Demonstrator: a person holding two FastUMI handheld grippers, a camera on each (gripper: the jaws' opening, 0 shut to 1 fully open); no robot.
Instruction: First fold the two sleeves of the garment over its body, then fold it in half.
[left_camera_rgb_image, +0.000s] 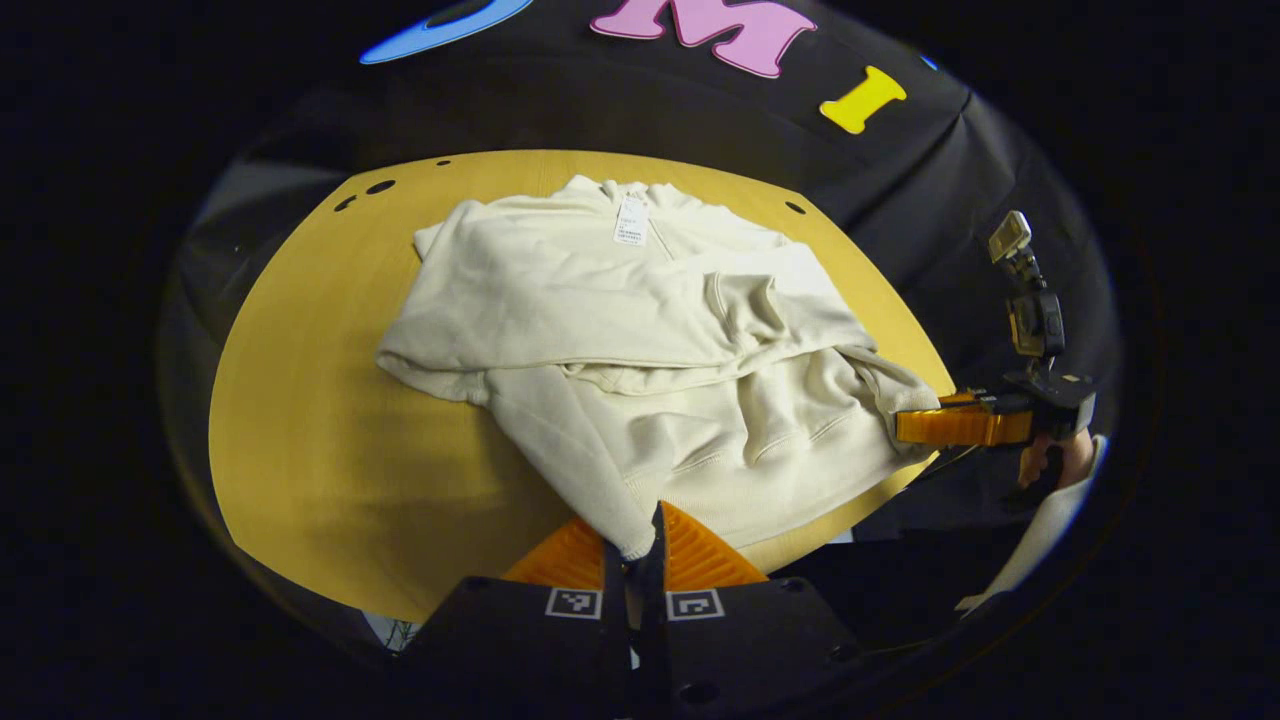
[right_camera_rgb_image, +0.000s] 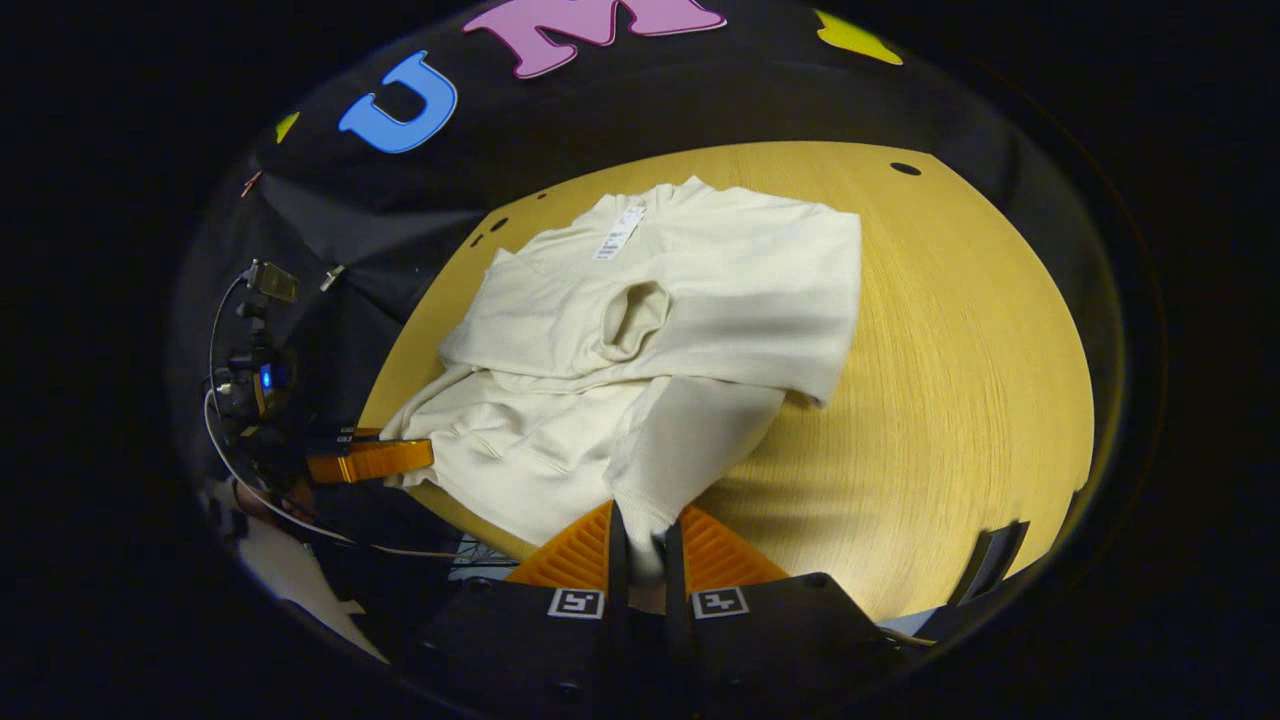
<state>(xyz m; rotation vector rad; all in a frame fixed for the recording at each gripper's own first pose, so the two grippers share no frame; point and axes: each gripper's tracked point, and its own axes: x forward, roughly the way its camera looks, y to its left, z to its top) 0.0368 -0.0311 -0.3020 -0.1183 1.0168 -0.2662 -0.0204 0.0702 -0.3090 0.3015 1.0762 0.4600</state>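
The cream garment (left_camera_rgb_image: 640, 340) lies on the tabletop (left_camera_rgb_image: 300, 420), sleeves already laid across it. The left gripper (left_camera_rgb_image: 632, 545) and right gripper (right_camera_rgb_image: 640, 545) each pinch a hem corner at the near edge, probably ready to fold it in half

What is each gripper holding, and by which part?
Both grippers, left and right, pinch the cream garment at its near hem edge, one at each corner.
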